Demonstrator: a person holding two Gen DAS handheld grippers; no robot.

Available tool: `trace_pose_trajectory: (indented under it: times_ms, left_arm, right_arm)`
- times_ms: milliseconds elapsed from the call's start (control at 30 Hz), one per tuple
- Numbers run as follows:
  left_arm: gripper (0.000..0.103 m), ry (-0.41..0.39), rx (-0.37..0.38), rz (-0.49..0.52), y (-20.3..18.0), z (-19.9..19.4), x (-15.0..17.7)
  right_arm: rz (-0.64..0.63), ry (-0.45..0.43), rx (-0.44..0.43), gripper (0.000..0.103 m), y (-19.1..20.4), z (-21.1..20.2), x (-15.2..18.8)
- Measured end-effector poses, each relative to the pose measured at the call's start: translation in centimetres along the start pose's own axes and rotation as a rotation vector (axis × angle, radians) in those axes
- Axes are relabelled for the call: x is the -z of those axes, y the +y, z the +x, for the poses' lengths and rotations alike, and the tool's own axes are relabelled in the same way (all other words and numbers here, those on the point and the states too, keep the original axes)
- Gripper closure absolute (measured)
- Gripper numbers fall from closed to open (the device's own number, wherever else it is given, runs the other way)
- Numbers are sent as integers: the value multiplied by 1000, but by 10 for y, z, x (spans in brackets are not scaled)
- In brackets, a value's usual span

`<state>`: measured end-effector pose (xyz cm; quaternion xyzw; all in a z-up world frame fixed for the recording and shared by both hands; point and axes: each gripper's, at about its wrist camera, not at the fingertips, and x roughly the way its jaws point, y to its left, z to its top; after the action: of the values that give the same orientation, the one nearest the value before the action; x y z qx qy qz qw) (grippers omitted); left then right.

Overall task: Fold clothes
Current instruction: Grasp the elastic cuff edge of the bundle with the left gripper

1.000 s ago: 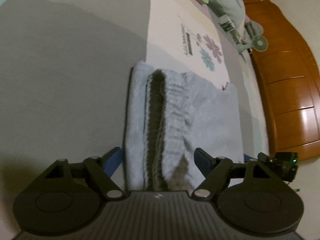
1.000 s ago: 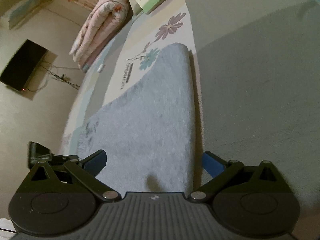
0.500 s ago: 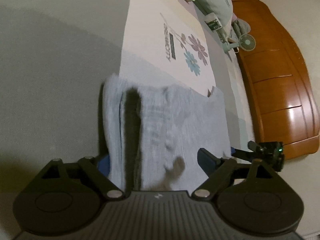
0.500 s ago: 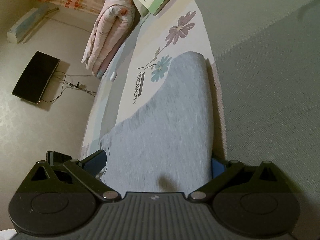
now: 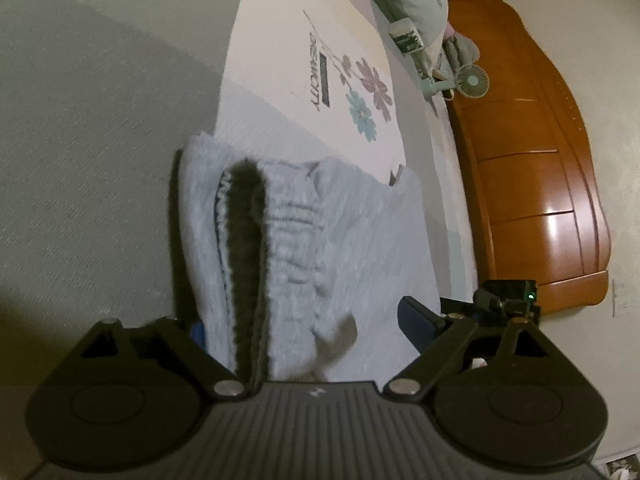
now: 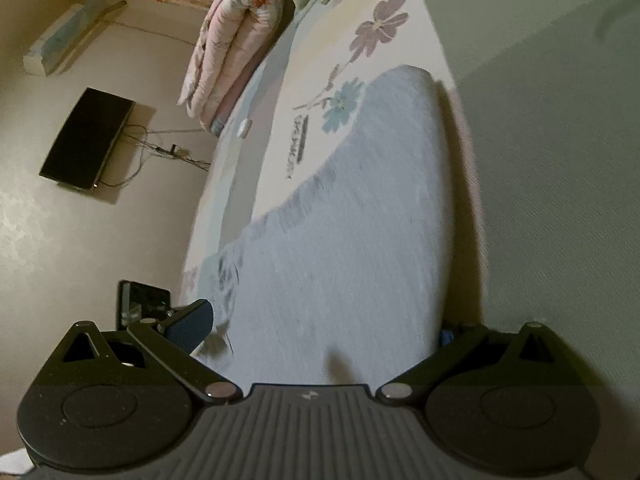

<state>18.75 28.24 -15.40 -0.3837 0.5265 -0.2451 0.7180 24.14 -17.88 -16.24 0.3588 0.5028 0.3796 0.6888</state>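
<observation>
Left wrist view: the left claw (image 5: 308,324) straddles the near end of a folded pale-blue garment (image 5: 304,240), its jaws opening with the cloth between them; the right pad (image 5: 416,320) stands clear of the fabric, while the left pad is mostly hidden behind the garment's left edge, so contact there cannot be judged. The garment lies at frame centre on a bed sheet (image 5: 100,140), its ribbed hem and a dark fold opening running toward the camera. To its left the grey sheet is open; beyond its far edge lies the sheet's flower print (image 5: 368,96). A wooden headboard (image 5: 540,160) bounds the right side, with a small fan (image 5: 472,82) at upper right. Right wrist view: the right claw (image 6: 324,328) spans the same garment (image 6: 352,240), jaws wide apart; the left pad (image 6: 188,326) is clear of the cloth and the right one sits hidden at the garment's folded right edge. Open grey sheet fills the right of the frame; the bed's edge falls away at left toward a dark flat device (image 6: 86,138) on the floor, and a rolled quilt (image 6: 232,36) lies at upper centre.
</observation>
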Motion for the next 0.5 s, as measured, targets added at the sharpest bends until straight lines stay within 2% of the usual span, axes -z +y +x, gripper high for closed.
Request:
trace_pose_trajectory:
  times_ms: [100,233,333,500]
  left_arm:
    - [17,-13,26,-29,6,-5,10]
    - [21,0,32,-9,8,-10,25]
    - [21,-1,49,-30,11,-5,14]
    - [23,-10,27,-1,5,3,3]
  right_arm:
    - [11,-15,-35,0,-4,-2,0]
    - [-19,3,-57,0,-4,-10,12]
    - [-24,19,-42,0,-3,-8,9]
    - [-18,18,-31,1,-3,-3,2]
